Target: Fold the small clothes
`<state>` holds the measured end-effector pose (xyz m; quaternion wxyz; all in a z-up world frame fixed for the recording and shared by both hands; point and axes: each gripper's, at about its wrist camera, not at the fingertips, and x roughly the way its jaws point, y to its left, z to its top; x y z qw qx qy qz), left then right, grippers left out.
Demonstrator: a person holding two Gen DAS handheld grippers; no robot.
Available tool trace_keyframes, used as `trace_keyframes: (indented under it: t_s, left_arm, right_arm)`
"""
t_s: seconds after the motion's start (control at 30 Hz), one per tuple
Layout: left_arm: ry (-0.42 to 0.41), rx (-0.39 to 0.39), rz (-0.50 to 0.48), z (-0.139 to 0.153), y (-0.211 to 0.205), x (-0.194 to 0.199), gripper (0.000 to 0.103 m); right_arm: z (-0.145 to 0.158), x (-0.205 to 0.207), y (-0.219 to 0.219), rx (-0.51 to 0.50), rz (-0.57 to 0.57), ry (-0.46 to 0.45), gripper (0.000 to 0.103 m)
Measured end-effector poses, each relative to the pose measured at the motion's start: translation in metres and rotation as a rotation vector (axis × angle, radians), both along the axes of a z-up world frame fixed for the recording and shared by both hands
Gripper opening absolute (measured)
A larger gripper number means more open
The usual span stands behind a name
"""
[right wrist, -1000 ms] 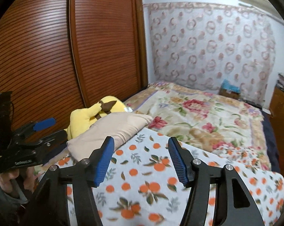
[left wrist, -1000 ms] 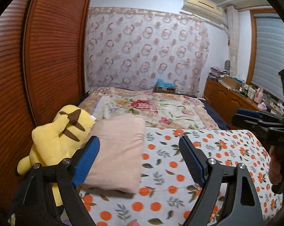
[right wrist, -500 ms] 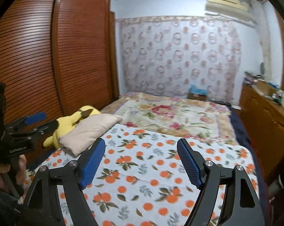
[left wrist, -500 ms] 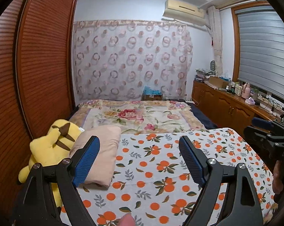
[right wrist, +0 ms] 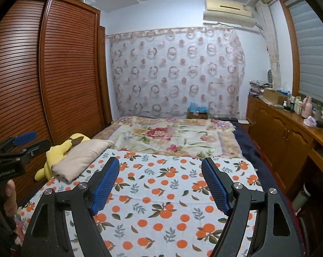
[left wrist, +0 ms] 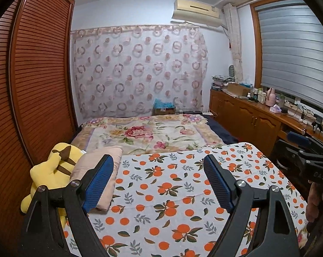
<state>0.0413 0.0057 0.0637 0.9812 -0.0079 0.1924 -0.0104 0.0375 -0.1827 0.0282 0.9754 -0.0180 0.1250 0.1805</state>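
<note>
Filling lower frame: orange-print sheet [left wrist: 172,192] on bed, floral blanket [left wrist: 148,135] beyond. Lying folded at left edge of sheet, against yellow plush toy [left wrist: 52,171]: beige garment [left wrist: 97,182]. Hovering low in frame, jaws apart, nothing between: left gripper [left wrist: 159,184]. Right gripper [right wrist: 160,184] likewise spread, empty, just widened.

Yellow plush toy [left wrist: 54,167] beside louvered wardrobe [left wrist: 39,81], touching beige pillow [left wrist: 101,171] on orange-print sheet [left wrist: 172,192]. Floral blanket [left wrist: 148,132] beyond. Air conditioner [left wrist: 195,10] above ring-patterned curtain [left wrist: 137,70]. Cluttered wooden cabinet [left wrist: 247,117] along window side.
</note>
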Motion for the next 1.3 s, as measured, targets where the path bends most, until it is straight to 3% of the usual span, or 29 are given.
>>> trace_keyframes:
  t_s: [1.3]
  left_arm:
    - [0.004, 0.001, -0.003, 0.001, -0.004, 0.000, 0.086]
  right_arm:
    - [-0.003, 0.001, -0.014, 0.011, -0.013, -0.010, 0.080]
